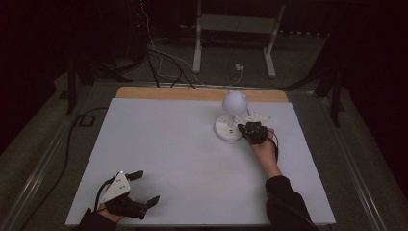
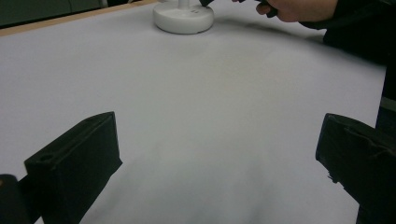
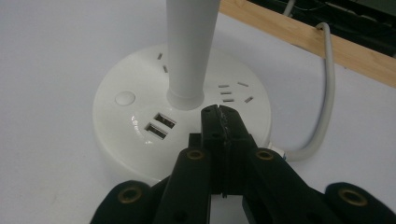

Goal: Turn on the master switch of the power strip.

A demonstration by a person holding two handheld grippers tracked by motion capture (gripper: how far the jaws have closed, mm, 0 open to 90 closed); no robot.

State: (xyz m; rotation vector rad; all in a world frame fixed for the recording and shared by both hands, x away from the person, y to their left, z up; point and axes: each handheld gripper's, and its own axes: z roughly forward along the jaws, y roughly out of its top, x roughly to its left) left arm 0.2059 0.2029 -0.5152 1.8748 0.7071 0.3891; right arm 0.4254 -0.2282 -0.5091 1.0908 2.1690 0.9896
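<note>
Nearest, the left claw point(image 1: 143, 187) rests wide open and empty at the surface's point(image 1: 168, 154) near left. Far right of centre, a white lamp point(image 1: 231, 120) stands upright, stem vertical. The right claw point(image 3: 219, 122), jaws pressed together, hovers over its round base point(image 3: 140, 140).

High view dim; room bg near black, only white table point(image 1: 192, 144) lit from above. Soft shadows under lamp point(image 1: 232, 115). Left gripper view: jaws blurred, soft grain. Right gripper view sharp, evenly lit.

White desk lamp point(image 1: 230, 121) (round socket base point(image 3: 140, 140), probably unlit) stands upright, far-right tabletop.
</note>
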